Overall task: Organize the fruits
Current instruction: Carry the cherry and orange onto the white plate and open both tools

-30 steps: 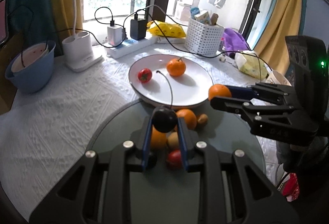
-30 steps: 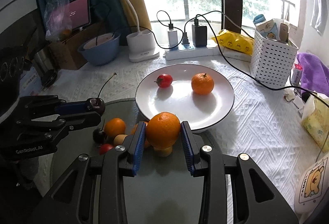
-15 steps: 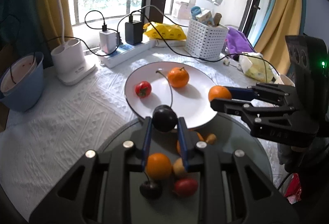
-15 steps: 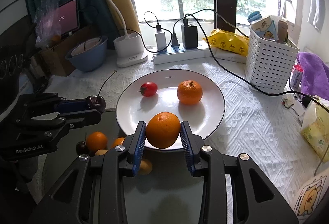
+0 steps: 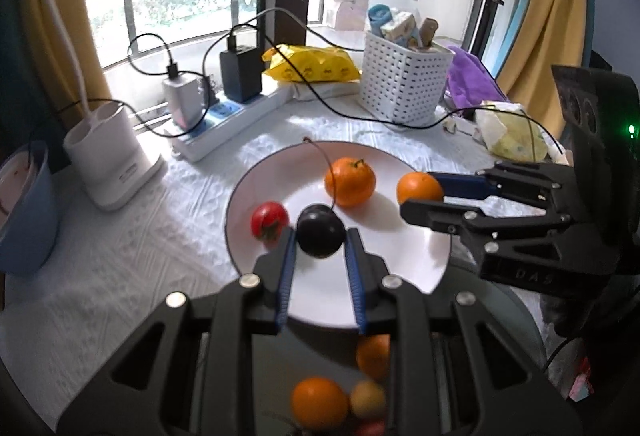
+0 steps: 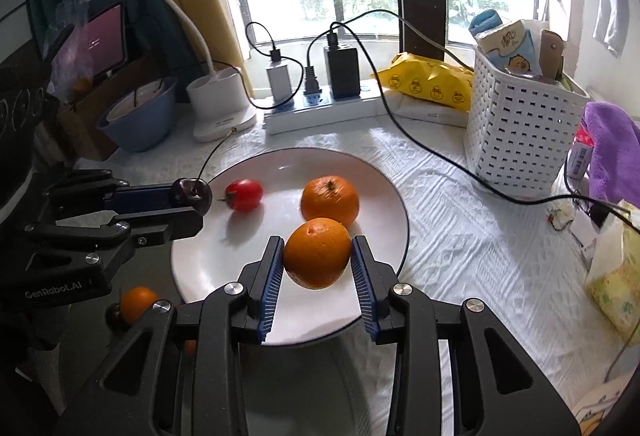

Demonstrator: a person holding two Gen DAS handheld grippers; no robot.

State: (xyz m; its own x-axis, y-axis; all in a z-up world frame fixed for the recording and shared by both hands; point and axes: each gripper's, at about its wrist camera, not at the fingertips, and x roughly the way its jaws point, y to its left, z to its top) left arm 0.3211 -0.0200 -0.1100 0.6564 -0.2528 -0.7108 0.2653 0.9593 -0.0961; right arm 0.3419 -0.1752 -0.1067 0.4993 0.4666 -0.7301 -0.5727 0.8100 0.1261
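Note:
My left gripper (image 5: 320, 236) is shut on a dark cherry (image 5: 320, 231) with a long stem, held over the near left part of the white plate (image 5: 400, 268). A small red tomato (image 5: 269, 219) and an orange tangerine (image 5: 349, 181) lie on that plate. My right gripper (image 6: 318, 254) is shut on a second tangerine (image 6: 318, 254) above the plate (image 6: 200, 260), just in front of the lying tangerine (image 6: 330, 199). The left gripper (image 6: 200, 202) with the cherry (image 6: 192, 194) hangs over the plate's left rim beside the tomato (image 6: 244, 194). More fruits (image 5: 320, 402) sit on a dark round surface below.
A power strip (image 6: 320, 108) with chargers and trailing cables runs behind the plate. A white perforated basket (image 6: 520, 140) stands at the right, a lamp base (image 6: 220, 104) and a blue bowl (image 6: 138, 120) at the left. A yellow packet (image 6: 428, 84) and purple cloth (image 6: 612, 148) lie nearby.
Both grippers have moved forward from the dark round surface to over the white plate, each still carrying its fruit. The loose fruits now lie behind and below the fingers.

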